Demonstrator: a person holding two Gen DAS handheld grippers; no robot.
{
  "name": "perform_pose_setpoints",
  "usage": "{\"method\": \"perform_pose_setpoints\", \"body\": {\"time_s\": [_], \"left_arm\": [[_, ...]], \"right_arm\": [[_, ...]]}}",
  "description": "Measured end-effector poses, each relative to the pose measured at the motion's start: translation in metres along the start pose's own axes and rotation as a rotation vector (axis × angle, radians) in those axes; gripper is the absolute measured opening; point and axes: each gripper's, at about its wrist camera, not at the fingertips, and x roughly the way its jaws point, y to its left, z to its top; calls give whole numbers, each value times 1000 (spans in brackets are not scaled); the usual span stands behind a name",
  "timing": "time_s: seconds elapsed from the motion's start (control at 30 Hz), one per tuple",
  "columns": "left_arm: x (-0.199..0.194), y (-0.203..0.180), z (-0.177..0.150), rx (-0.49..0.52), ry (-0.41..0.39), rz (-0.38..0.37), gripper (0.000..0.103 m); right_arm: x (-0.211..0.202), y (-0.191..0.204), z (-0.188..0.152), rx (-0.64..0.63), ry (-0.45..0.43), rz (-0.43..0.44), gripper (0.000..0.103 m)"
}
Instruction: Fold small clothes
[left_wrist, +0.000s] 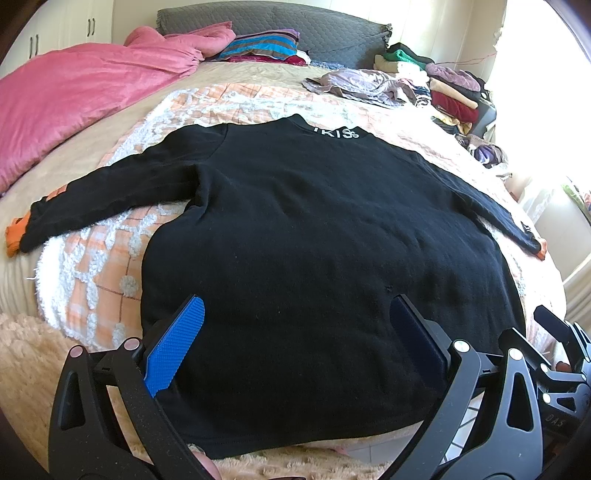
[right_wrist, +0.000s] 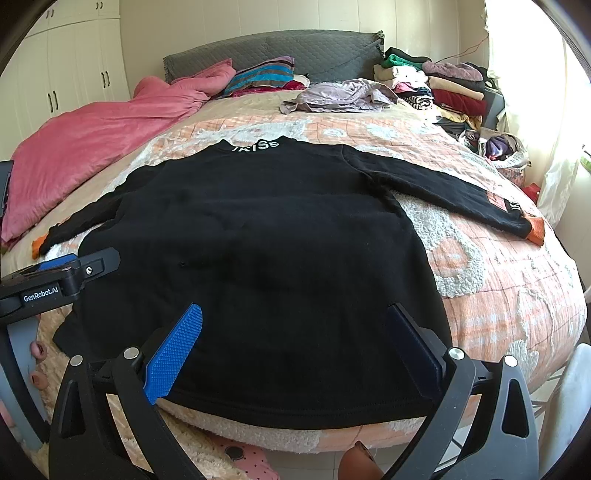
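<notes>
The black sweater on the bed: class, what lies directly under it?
The black sweater lies spread flat on an orange-and-white tufted blanket, which shows around its body and sleeves. The part of the blanket beneath the body is covered, so anything there cannot be seen.

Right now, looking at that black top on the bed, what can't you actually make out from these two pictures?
- Black sweater: its underside is hidden against the blanket in both views.
- Near hem: partly covered by the left gripper in the left view and by the right gripper in the right.
- Collar lettering: too small and warped to read surely.
- Clothes pile: single garments cannot be told apart.
</notes>
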Motion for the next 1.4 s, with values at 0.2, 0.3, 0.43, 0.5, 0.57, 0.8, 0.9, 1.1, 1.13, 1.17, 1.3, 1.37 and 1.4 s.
{"method": "perform_pose_setpoints", "body": {"time_s": [0.2,0.3,0.43,0.5,0.57,0.8,0.9,1.1,1.13,1.17,1.3,1.37,1.4], "left_arm": [[0,0,0,0,0,-1,95],[0,0,0,-1,-1,-1,95],[0,-1,0,-1,0,1,95],[1,1,2,-9,1,1,95],[2,2,5,-11,2,3,95],[8,13,24,-37,-5,22,95],[12,15,32,-39,-4,28,95],[19,19,47,-45,0,36,95],[20,20,50,-48,0,36,95],[20,20,52,-50,0,33,95],[24,20,64,-53,-6,30,95],[26,19,69,-50,-4,28,95],[28,18,73,-48,-4,27,95]], "right_arm": [[0,0,0,-1,0,-1,99],[0,0,1,0,-1,2,99],[2,3,4,-3,-1,3,99],[3,3,6,-6,-5,6,99],[4,4,9,-9,-7,8,99],[10,7,20,-22,-22,16,99],[12,8,29,-16,-37,23,99],[20,13,46,-13,-59,23,99],[22,14,50,-11,-61,25,99],[23,14,51,-10,-62,27,99],[29,16,62,-11,-67,28,99],[31,16,66,-10,-68,27,99],[33,15,68,-8,-69,29,99]]}}
